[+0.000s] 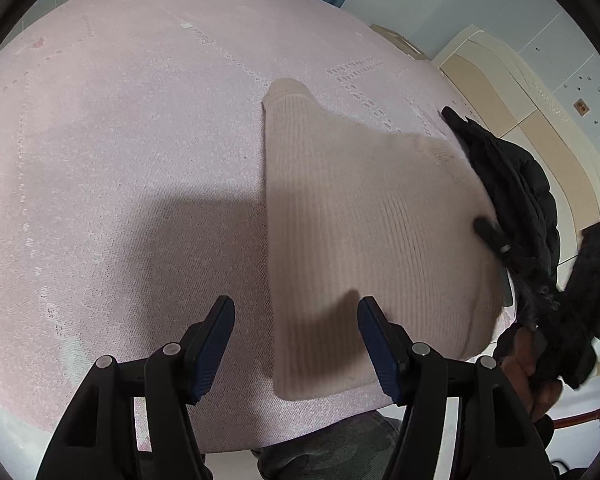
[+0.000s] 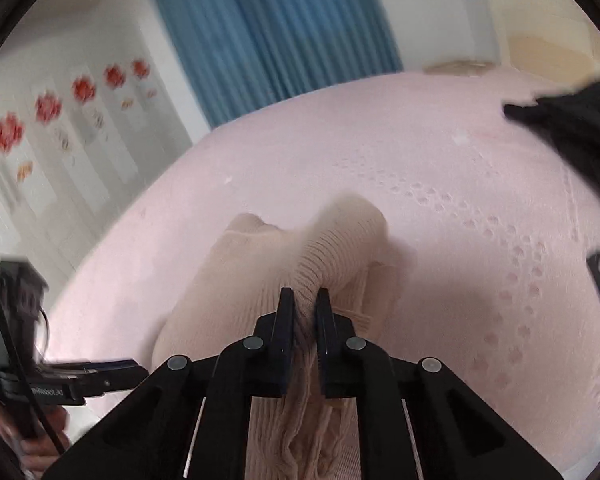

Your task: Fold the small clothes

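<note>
Right gripper [image 2: 304, 300] angled down, fingers pinching beige knit garment [image 2: 236, 280]; left gripper [image 1: 296, 312] fingers wide, empty, above pink bed [image 1: 120, 140].

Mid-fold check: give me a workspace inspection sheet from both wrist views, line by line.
Surface: pink textured bedspread, shadowed near the front.
Job's things: beige ribbed knit garment, one part lifted and bunched.
Clutter: black padded jacket at the bed's right edge.
Grippers: left gripper open, over the garment's edge; right gripper shut on the knit.
Cables: black cable by the left gripper.
Surroundings: blue curtain, flower-decorated wall panels, cream cabinet.
</note>
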A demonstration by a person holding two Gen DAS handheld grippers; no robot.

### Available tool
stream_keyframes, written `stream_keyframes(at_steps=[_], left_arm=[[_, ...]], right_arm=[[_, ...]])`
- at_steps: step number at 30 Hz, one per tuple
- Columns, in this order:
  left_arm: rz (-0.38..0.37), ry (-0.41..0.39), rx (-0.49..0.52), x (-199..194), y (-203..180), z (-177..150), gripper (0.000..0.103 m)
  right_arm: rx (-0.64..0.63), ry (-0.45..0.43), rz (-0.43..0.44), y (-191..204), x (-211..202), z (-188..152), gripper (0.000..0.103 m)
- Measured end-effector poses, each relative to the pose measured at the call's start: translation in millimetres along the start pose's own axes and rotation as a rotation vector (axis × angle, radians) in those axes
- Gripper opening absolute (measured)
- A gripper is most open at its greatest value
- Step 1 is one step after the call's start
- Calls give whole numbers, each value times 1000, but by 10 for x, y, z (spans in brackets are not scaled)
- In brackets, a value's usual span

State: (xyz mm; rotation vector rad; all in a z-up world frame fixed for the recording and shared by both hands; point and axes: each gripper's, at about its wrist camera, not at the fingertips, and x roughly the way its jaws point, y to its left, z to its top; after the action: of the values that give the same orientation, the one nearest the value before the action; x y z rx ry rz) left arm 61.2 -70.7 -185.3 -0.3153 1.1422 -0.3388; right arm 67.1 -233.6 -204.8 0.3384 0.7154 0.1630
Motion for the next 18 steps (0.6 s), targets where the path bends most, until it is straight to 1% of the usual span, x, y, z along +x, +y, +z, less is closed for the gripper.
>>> stream_keyframes(at_steps=[2, 3, 4, 5, 6, 7, 8, 10, 11, 13, 14, 15, 16, 17, 18], left_arm=[[-4, -1, 3, 12, 4, 13, 62], [-2, 0, 6, 20, -8, 27, 62], [-2, 0, 9, 20, -17, 39, 62], [-4, -4, 14, 9, -20, 52, 62], [-11, -15, 23, -15, -28, 66, 62], [-14, -24, 27, -39, -16, 70, 62], [-17, -31, 29, -61, -9, 77, 62], [-26, -36, 22, -75, 12, 113, 62], [-32, -37, 17, -83, 29, 131, 62], [-46, -42, 13, -111, 67, 166, 62], [-48, -45, 15, -119, 81, 183, 62], [-50, -48, 19, -127, 91, 203, 62], [-55, -52, 23, -143, 108, 215, 62], [-60, -55, 27, -154, 125, 224, 62], [-65, -59, 31, -168, 155, 228, 62]], right_arm=[[41, 108, -76, -154, 230, -93, 10], [56, 146, -101, -218, 317, -154, 11], [80, 138, -105, -279, 291, -187, 14], [96, 129, -100, -295, 236, -177, 28], [125, 130, -91, -324, 183, -155, 45], [162, 135, -61, -356, 139, -139, 51], [195, 140, -17, -393, 117, -122, 55], [235, 168, 53, -414, 135, -105, 55], [240, 190, 69, -392, 186, -118, 56], [237, 246, 83, -325, 333, -164, 58], [241, 261, 83, -311, 390, -181, 61], [251, 273, 80, -308, 452, -204, 68], [267, 286, 74, -323, 523, -220, 71], [287, 294, 78, -340, 574, -244, 76], [303, 284, 85, -349, 592, -237, 79]])
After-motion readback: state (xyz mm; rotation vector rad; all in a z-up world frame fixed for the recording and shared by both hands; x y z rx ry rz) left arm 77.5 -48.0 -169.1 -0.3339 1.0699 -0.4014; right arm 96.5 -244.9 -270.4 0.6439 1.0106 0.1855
